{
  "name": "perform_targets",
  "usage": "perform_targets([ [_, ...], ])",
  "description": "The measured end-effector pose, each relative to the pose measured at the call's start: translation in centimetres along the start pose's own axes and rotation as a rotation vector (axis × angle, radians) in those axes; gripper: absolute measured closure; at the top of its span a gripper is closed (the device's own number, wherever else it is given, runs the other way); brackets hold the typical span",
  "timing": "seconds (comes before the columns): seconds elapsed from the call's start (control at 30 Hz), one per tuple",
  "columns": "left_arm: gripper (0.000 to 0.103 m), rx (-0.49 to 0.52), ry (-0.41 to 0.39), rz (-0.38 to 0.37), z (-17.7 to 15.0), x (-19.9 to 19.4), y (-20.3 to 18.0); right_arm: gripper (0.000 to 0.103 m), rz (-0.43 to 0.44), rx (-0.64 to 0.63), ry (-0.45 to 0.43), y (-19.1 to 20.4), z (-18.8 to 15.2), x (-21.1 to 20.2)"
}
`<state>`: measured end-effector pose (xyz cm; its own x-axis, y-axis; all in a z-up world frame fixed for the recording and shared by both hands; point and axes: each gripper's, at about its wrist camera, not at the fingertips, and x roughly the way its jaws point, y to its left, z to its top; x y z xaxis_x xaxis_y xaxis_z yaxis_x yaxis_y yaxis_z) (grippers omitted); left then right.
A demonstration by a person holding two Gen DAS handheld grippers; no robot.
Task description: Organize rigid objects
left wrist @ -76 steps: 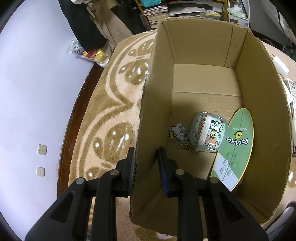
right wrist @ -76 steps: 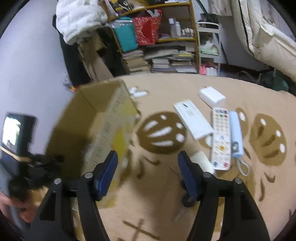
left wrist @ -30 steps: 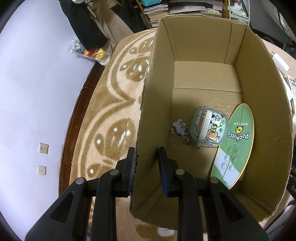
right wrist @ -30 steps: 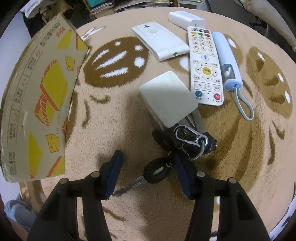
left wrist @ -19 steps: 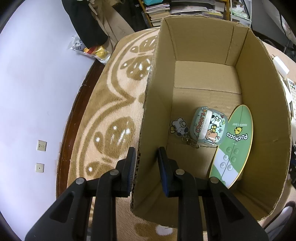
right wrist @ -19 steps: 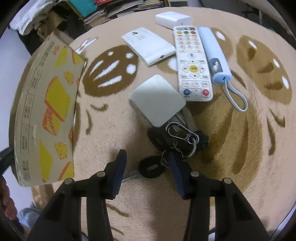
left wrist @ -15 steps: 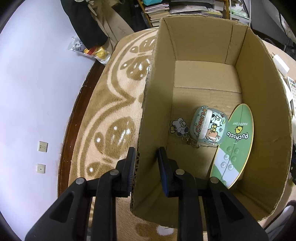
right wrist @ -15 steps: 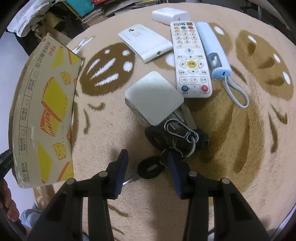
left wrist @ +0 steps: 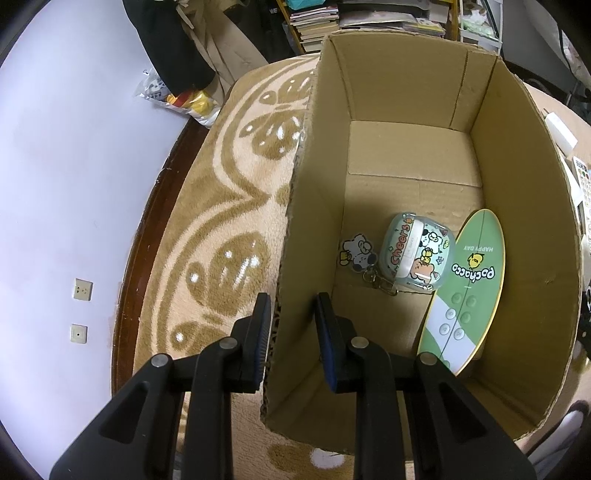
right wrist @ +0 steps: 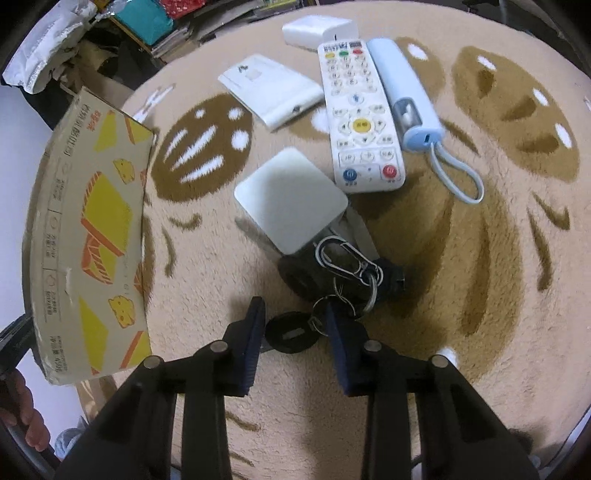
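We are working on a beige carpet (right wrist: 461, 288) with brown patterns, and the cardboard box (left wrist: 517, 221) standing open on it is serving as our landmark. With the left gripper (left wrist: 290, 325) we are clamping the box's near left wall, one pad outside and one inside, jaws narrow and pressed on the cardboard. Inside the box, against its right wall, a green surfboard-shaped card (left wrist: 469, 291) is leaning; just left of it on the box floor a round pastel earbud case (left wrist: 415, 256) is lying, with a small cartoon dog charm (left wrist: 356, 253) attached by a clasp on its left.

In the right wrist view, the box's printed outer side (right wrist: 88, 236) is showing at the left, and everything else is lying on the carpet to its right. Farthest from the box are a white remote control (right wrist: 360, 118) and a pale blue power bank (right wrist: 406, 96) touching its far side; a flat white device (right wrist: 271, 90) and a white charger block (right wrist: 317, 27) are lying beyond. Nearer the box a white square box (right wrist: 291, 199) is resting partly on a bunch of keys (right wrist: 343, 273) with a carabiner. Our right gripper (right wrist: 293, 319) is pointing down at the bunch: its jaws have just been closing, and a black key head (right wrist: 291, 334) is sitting between the pads, which are not yet pressing on it.
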<state>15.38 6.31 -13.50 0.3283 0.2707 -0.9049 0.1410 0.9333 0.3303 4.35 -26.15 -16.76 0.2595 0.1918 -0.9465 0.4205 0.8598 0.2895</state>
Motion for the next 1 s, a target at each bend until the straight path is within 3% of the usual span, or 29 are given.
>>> perform_targets([
  [0.17,0.079,-0.005,0.001,-0.006,0.1,0.1,0.2,0.068,-0.004,0.017,-0.041,-0.5,0.5,-0.9],
  [0.3,0.079,-0.002,0.0,-0.004,0.1,0.1,0.2,0.067,0.0,0.021,-0.017,-0.8,0.8,-0.1],
  [0.63,0.079,0.002,-0.001,0.002,0.0,0.2,0.2,0.07,-0.032,-0.076,-0.017,1.6,0.0,1.9],
  [1.0,0.079,0.004,0.0,0.0,-0.1,0.2,0.2,0.071,-0.054,-0.116,-0.088,3.1,-0.4,1.8],
])
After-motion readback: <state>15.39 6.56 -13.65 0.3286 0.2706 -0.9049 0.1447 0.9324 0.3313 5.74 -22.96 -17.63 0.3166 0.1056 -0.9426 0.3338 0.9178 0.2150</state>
